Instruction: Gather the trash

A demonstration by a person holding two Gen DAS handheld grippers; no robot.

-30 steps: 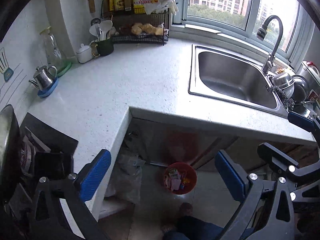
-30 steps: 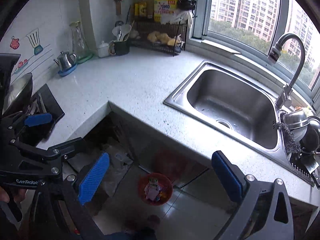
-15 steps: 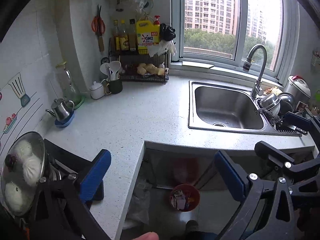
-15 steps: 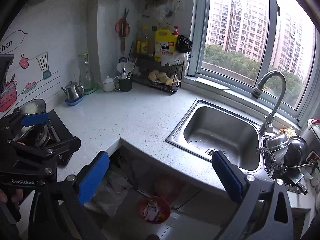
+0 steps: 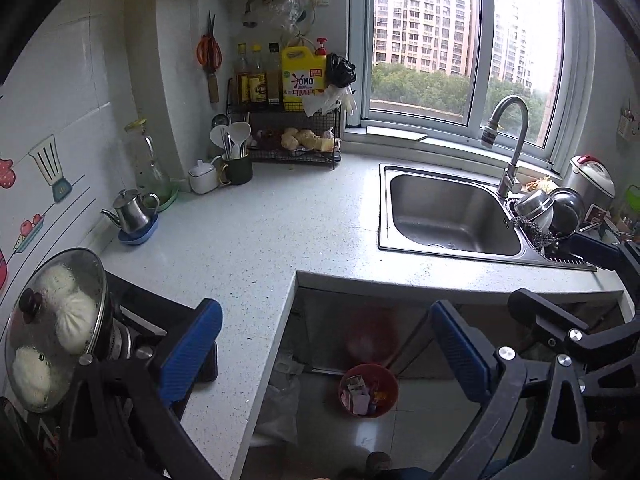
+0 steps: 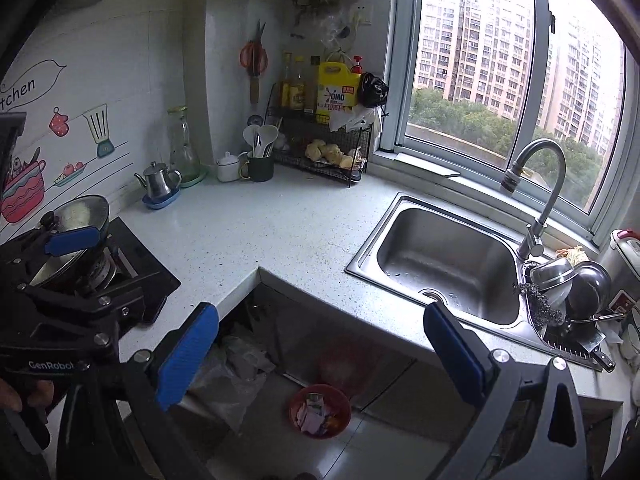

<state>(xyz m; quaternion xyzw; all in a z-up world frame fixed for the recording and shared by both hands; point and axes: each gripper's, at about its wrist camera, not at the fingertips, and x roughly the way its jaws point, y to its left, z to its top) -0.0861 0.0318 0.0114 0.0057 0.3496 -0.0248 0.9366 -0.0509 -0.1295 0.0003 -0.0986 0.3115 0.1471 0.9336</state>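
Both grippers, left (image 5: 326,352) and right (image 6: 320,348), hang above a speckled white L-shaped counter (image 5: 256,240), their blue-padded fingers (image 5: 188,354) spread wide and holding nothing. Below, on the tiled floor (image 6: 400,452), a round red bin (image 6: 320,411) holds paper scraps beside a crumpled clear plastic bag (image 6: 236,376).

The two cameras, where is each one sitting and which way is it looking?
Left wrist view: sits on the left gripper, above the counter corner, facing the window; shows its open blue fingers and the right gripper's frame at the right edge.
Right wrist view: sits on the right gripper, facing the sink and window; shows its open fingers, the left gripper and a bit of hand at the left edge.
Both share: the sink, the yellow detergent jug and the red trash bin on the floor.
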